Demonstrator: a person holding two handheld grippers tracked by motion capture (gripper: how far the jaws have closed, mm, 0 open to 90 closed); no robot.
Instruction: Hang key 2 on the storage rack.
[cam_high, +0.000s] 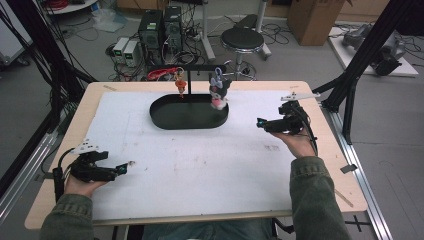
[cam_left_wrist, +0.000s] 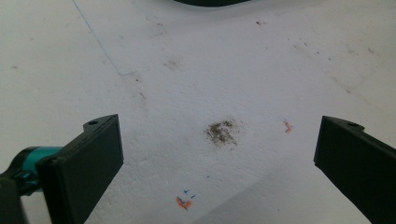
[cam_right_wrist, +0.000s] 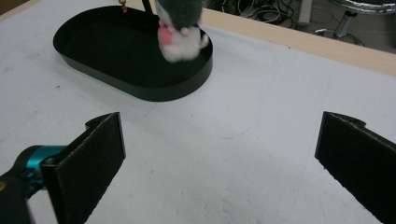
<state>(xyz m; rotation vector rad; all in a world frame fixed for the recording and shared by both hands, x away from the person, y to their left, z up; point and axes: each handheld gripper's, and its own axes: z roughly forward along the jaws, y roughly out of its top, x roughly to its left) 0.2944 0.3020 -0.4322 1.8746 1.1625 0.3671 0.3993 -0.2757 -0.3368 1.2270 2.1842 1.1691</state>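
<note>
A black oval tray (cam_high: 165, 119) lies at the far middle of the white mat, with a black T-shaped stand rising from it. A grey and pink plush toy (cam_high: 219, 90) hangs from the stand's right end over the tray, and a small orange charm (cam_high: 180, 85) hangs at its left. In the right gripper view the plush toy (cam_right_wrist: 180, 28) dangles above the tray (cam_right_wrist: 140, 84). My left gripper (cam_high: 127, 165) rests open near the mat's left front, nothing between its jaws. My right gripper (cam_high: 260, 122) stands open, right of the tray, pointing toward it.
The white mat (cam_high: 200, 165) covers most of the wooden table (cam_high: 345, 185). Stains and small orange marks (cam_left_wrist: 184, 203) dot the mat under the left gripper. Beyond the far edge stand a stool (cam_high: 242, 40), computers and cables on the floor.
</note>
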